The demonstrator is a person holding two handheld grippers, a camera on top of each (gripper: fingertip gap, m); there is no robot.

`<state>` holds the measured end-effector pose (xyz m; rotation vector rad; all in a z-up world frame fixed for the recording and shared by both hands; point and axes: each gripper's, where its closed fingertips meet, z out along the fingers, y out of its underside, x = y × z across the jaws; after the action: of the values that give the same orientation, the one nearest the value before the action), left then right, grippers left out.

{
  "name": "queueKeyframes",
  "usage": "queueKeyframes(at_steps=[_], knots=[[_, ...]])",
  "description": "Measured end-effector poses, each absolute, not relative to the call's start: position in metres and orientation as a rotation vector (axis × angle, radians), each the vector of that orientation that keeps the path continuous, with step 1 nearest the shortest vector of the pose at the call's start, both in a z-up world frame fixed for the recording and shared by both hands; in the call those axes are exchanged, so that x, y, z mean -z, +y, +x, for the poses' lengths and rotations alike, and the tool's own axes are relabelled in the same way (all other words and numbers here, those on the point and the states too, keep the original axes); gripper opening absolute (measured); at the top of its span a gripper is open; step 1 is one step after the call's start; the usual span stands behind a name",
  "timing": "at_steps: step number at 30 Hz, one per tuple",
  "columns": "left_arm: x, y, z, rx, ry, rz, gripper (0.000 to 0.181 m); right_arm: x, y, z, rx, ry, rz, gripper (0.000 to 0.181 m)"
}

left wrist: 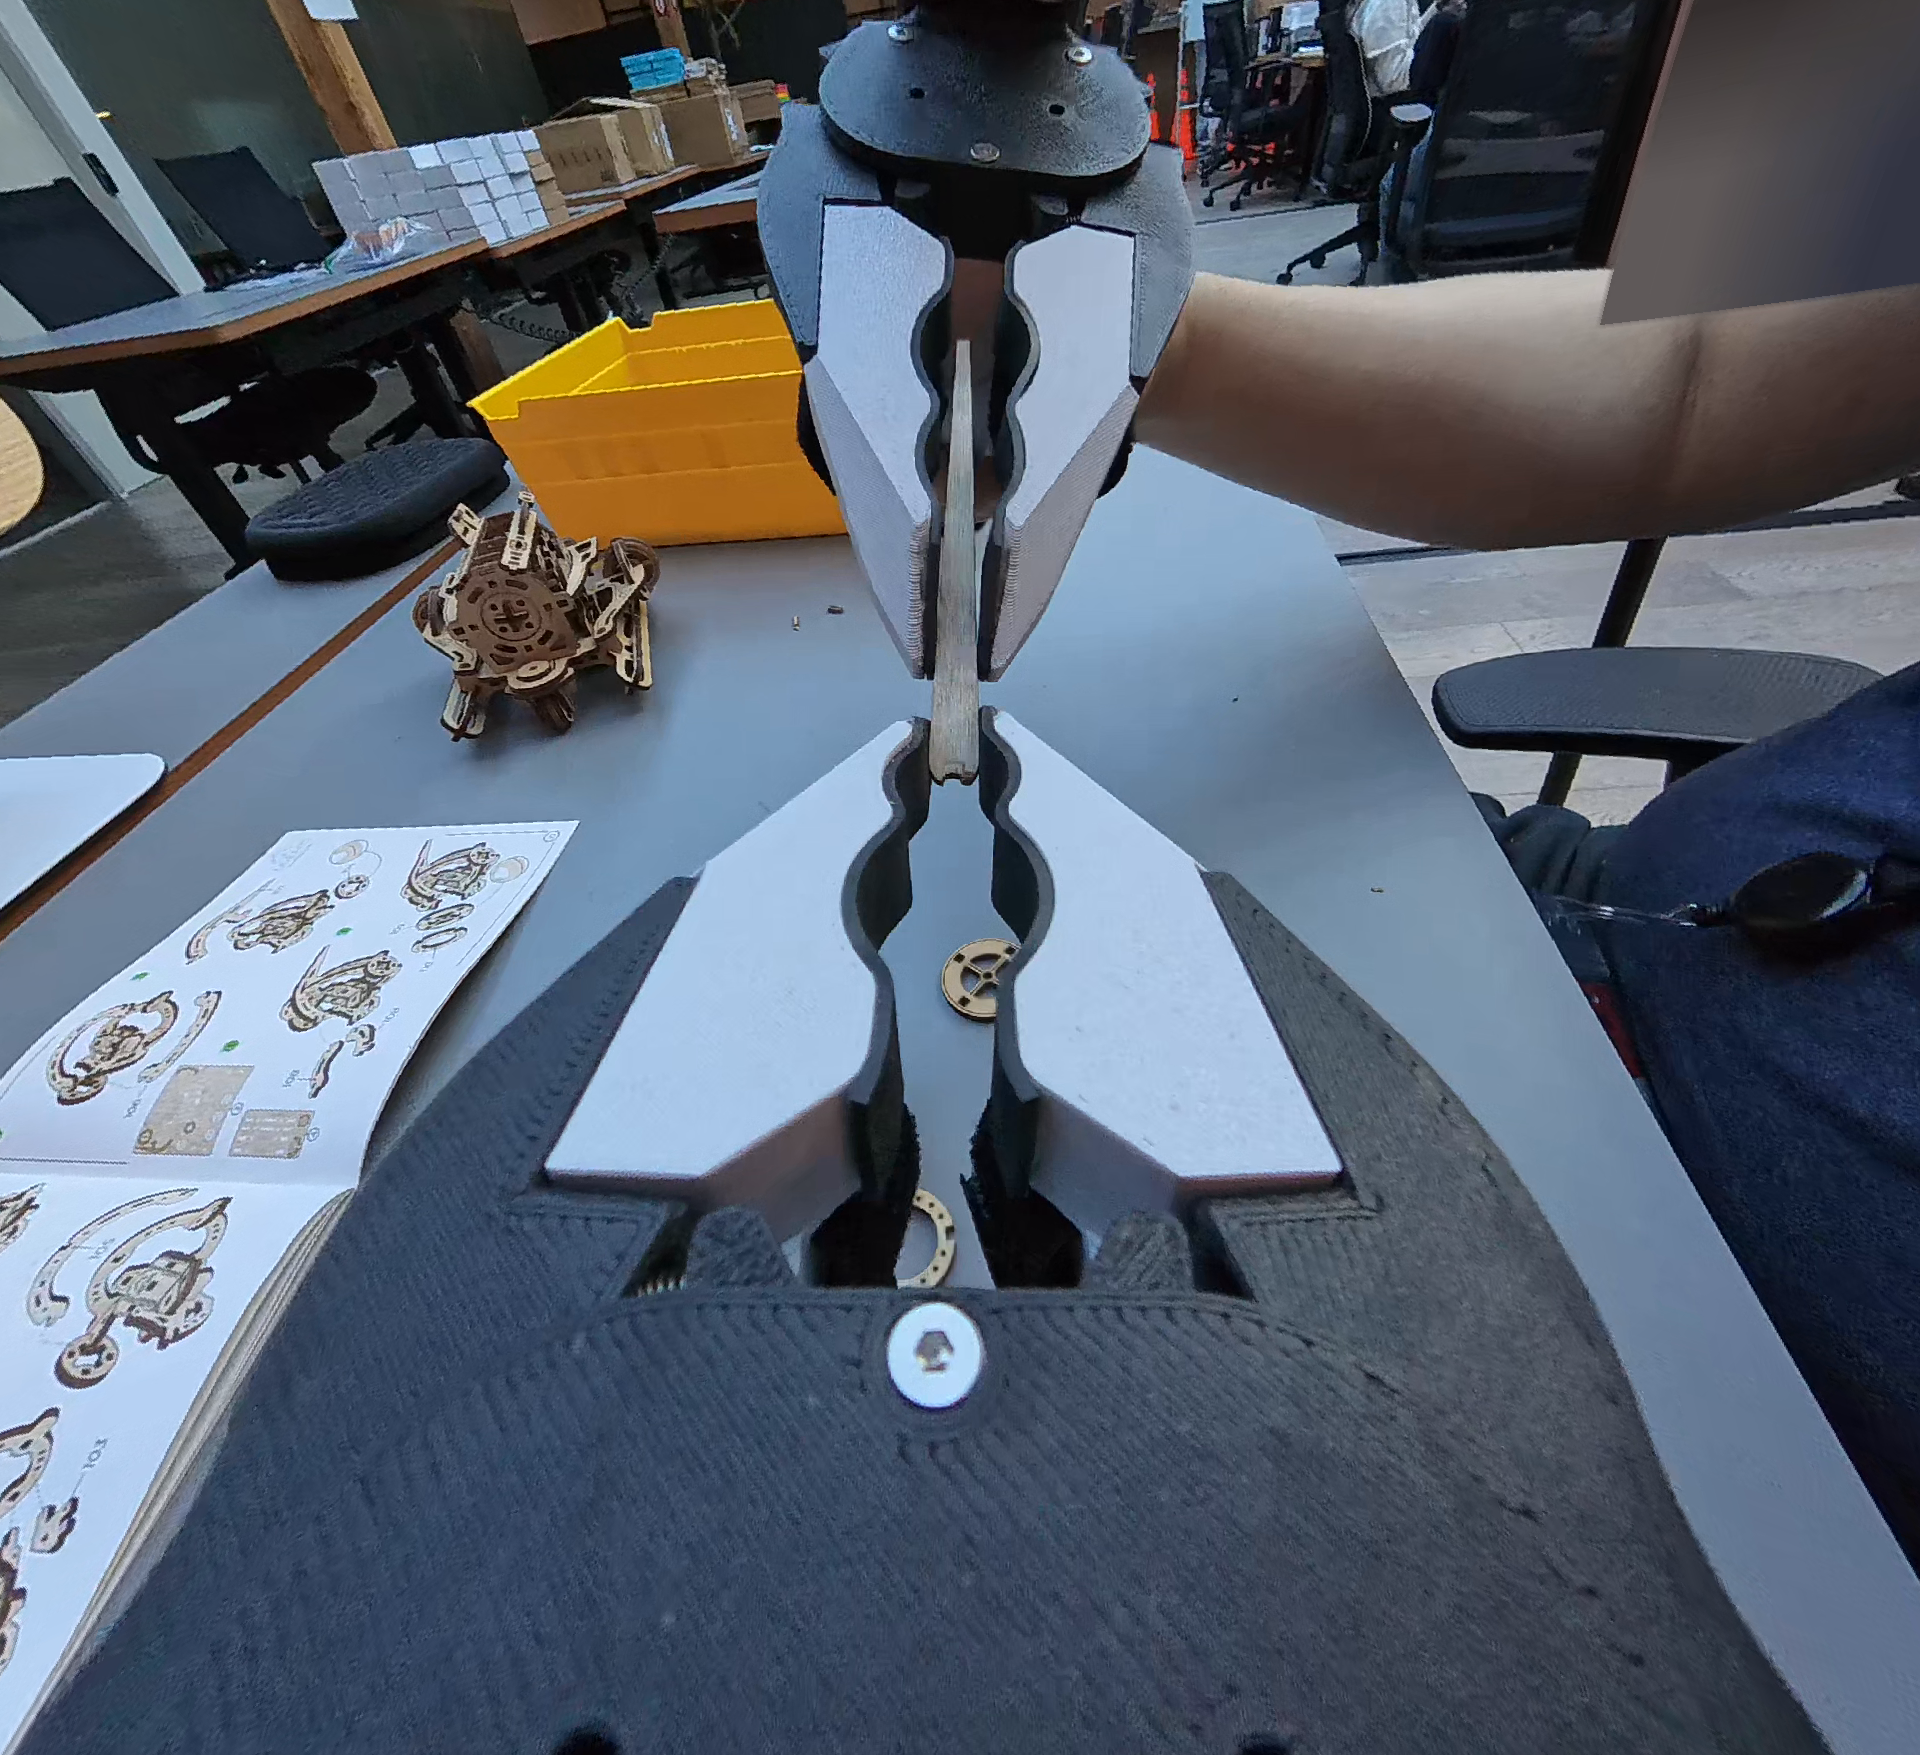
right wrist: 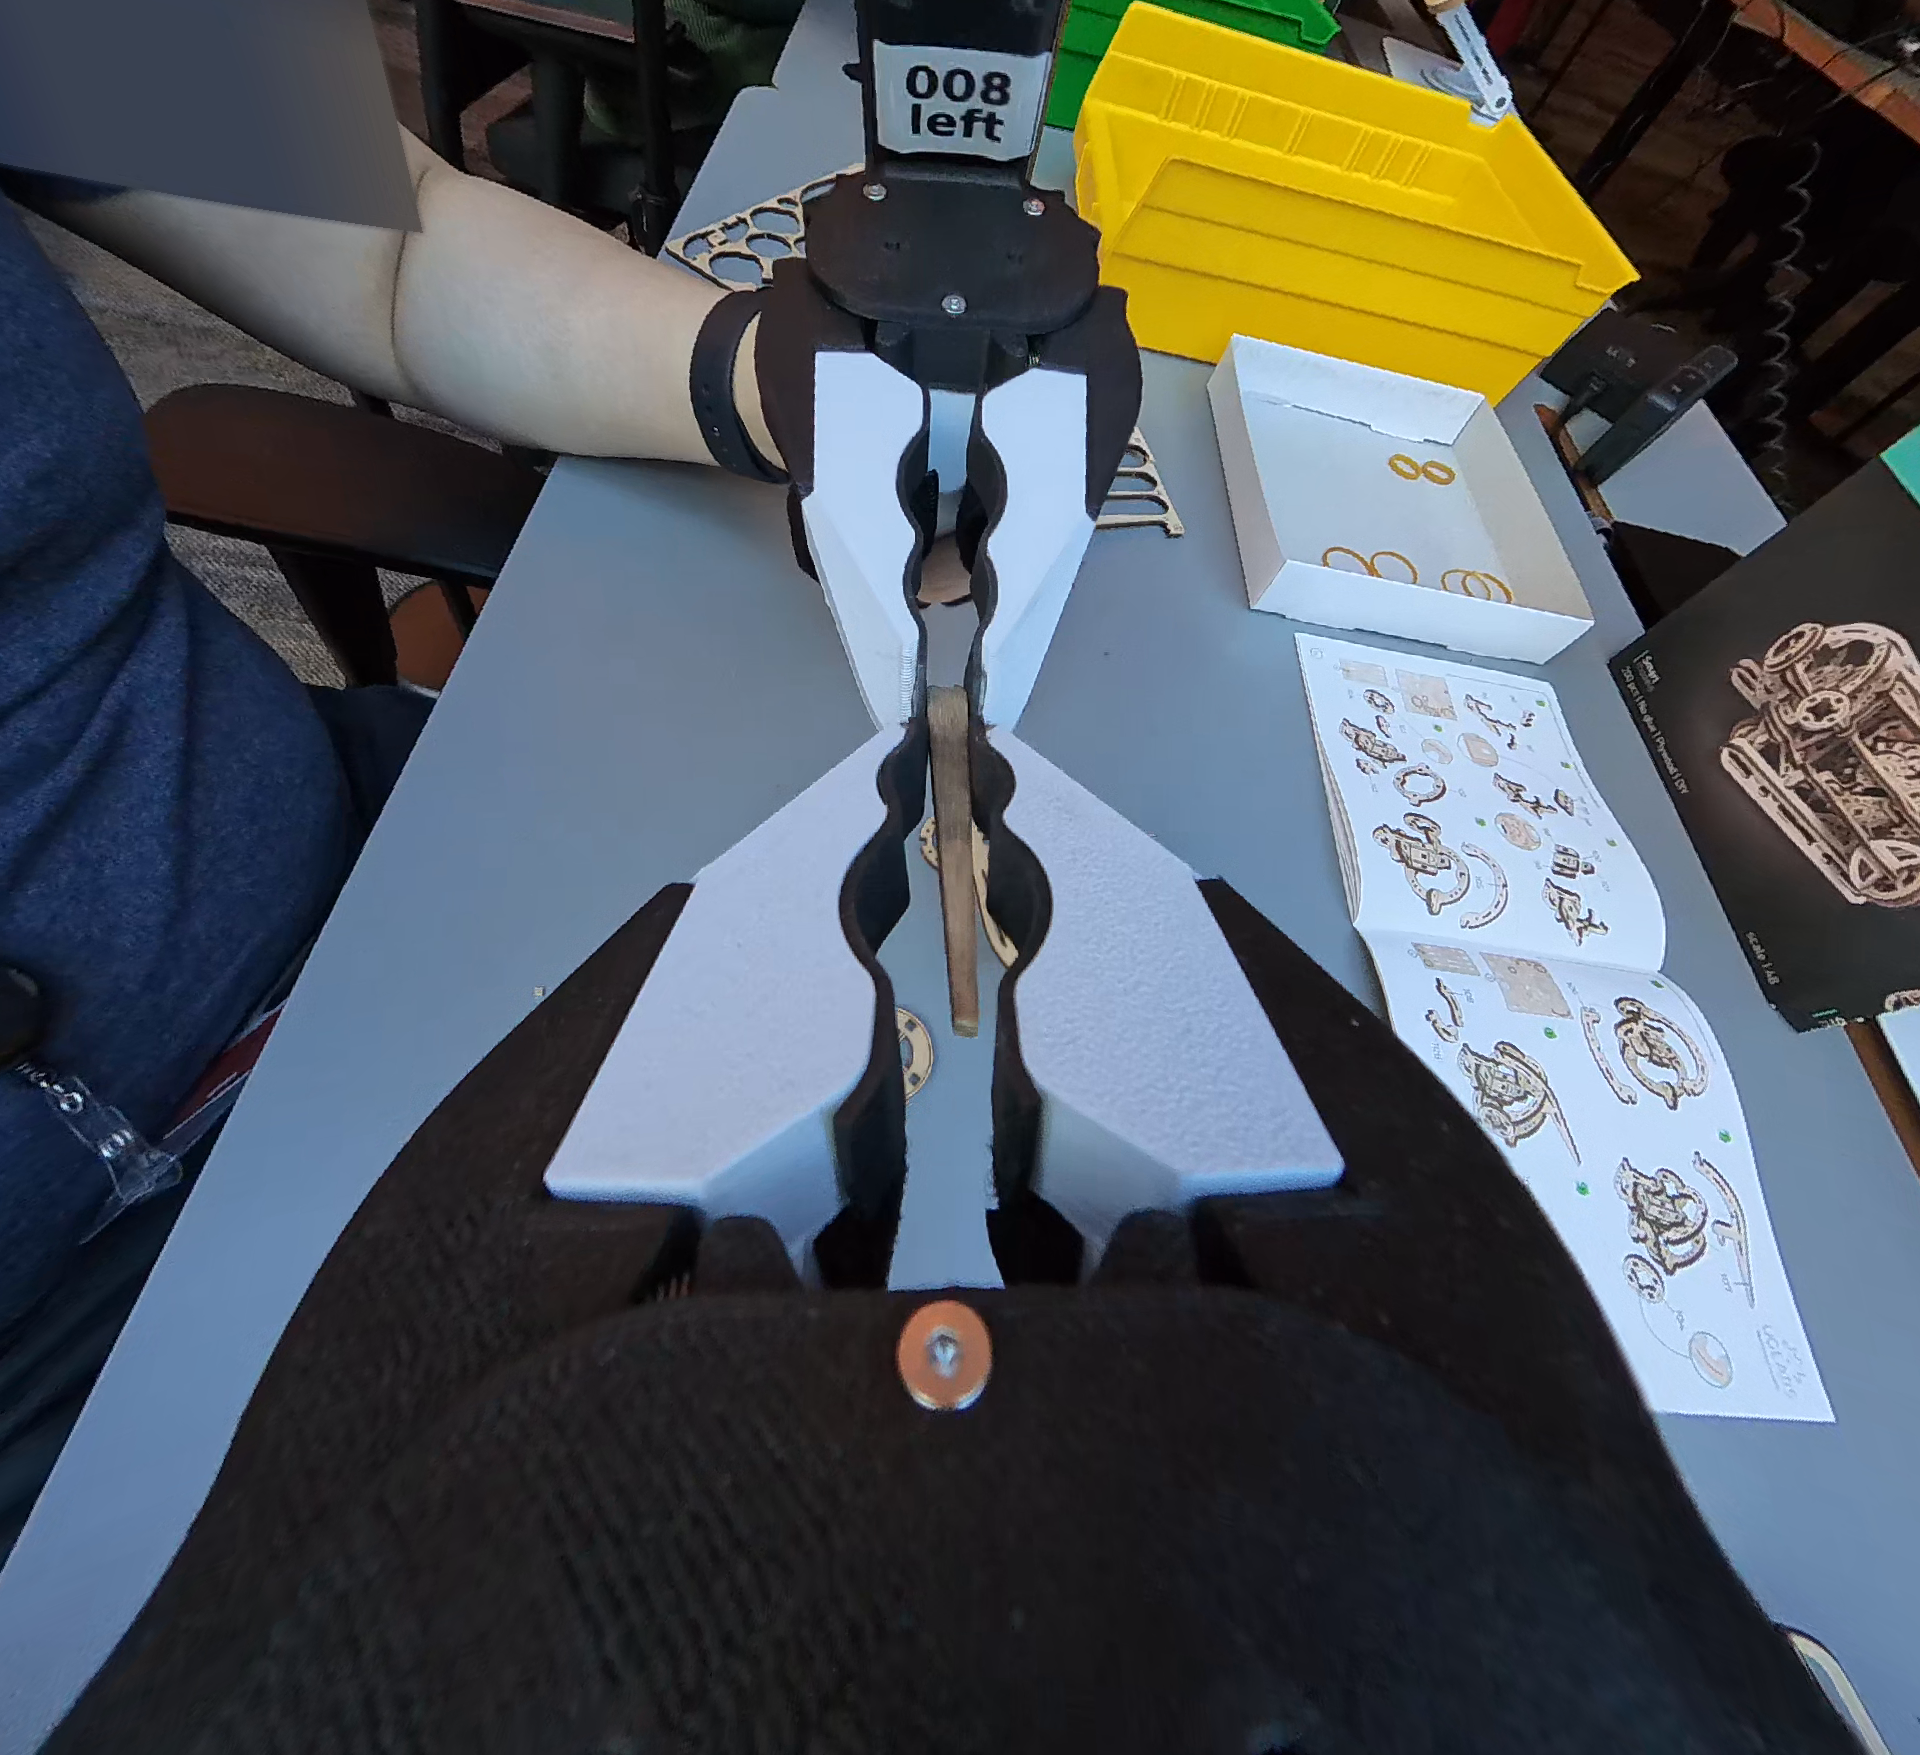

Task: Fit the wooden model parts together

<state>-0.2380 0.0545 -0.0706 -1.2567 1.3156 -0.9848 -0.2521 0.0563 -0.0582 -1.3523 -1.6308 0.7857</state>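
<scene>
Both tools meet tip to tip above the grey worktop (left wrist: 1195, 666). The right tool (left wrist: 951, 656) is clenched on a thin wooden part (left wrist: 956, 562) held edge-on; the part's end also sits pinched in the left tool (left wrist: 951, 744). Only the left wrist view shows the assembled wooden model (left wrist: 535, 614) at 10 o'clock. Only the right wrist view shows the white tray (right wrist: 1288, 583) of rings at 2 o'clock. The instruction booklet (right wrist: 1538, 978) and a loose wooden disc (left wrist: 977, 978) appear in both.

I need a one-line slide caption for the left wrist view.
Right gripper passes a thin wooden piece to the left gripper above a grey table.
</scene>
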Motion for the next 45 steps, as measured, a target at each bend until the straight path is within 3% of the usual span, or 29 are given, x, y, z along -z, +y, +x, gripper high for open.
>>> queueKeyframes(at_steps=[42,43,45], knots=[[0.064,0.055,-0.243,1.023,1.292,-1.227,0.007,0.054,0.057,-0.257,-0.898,-1.568,-1.387,0.005],[0.062,0.058,-0.246,1.021,1.271,-1.228,0.008,0.053,0.061,-0.256,-0.879,-1.561,-1.404,0.005],[0.062,0.068,-0.254,0.99,1.247,-1.273,0.042,0.058,0.074,-0.248,-0.788,-1.568,-1.449,0.005]])
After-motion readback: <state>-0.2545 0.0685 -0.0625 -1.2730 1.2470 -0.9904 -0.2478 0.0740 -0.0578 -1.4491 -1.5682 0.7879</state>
